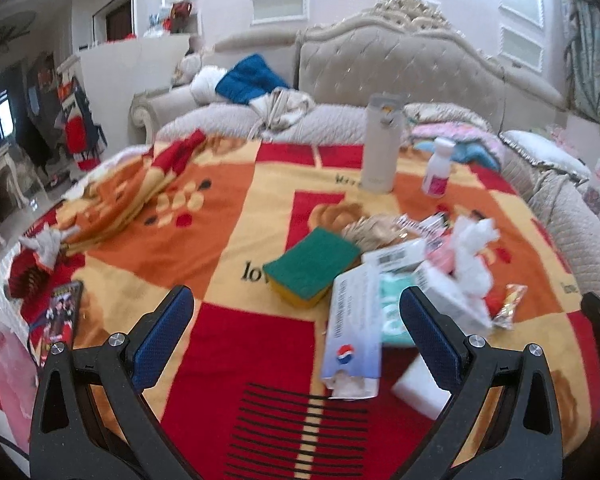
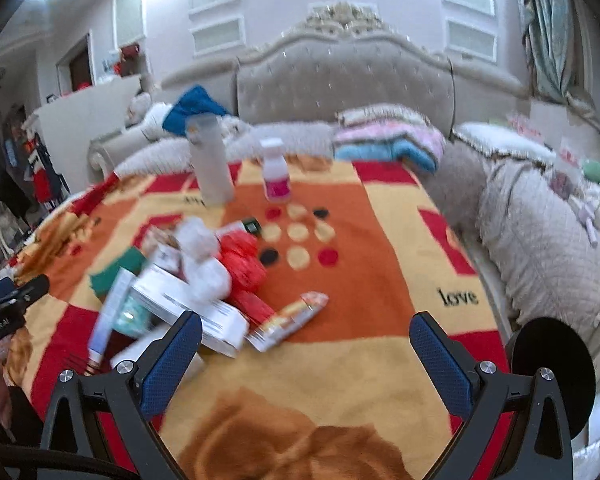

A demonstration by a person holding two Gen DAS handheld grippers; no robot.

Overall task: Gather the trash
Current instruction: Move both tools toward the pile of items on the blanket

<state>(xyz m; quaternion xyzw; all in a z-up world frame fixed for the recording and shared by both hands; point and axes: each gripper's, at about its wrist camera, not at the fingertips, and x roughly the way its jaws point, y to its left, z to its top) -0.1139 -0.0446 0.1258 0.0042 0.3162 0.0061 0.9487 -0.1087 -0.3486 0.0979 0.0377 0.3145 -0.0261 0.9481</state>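
Observation:
A heap of trash lies on the red and orange blanket (image 1: 228, 216): a Pepsi carton (image 1: 352, 336), white boxes (image 1: 452, 300), crumpled tissue (image 1: 474, 256), a snack wrapper (image 1: 508, 304) and a green sponge (image 1: 312, 264). My left gripper (image 1: 296, 316) hovers open just short of the carton, nothing between its fingers. In the right wrist view the same heap shows the white box (image 2: 196, 308), tissue (image 2: 200, 256), red bag (image 2: 244, 264) and snack wrapper (image 2: 288, 320). My right gripper (image 2: 306, 340) is open above bare blanket, its left finger (image 2: 172, 360) near the box.
A tall white flask (image 1: 380, 144) and a small white bottle (image 1: 438, 168) stand behind the heap. Crumpled tissue (image 1: 46, 246) and a dark booklet (image 1: 62, 316) lie at the blanket's left edge. A tufted headboard (image 2: 340, 76), folded blankets (image 2: 388, 136) and pillows border the bed.

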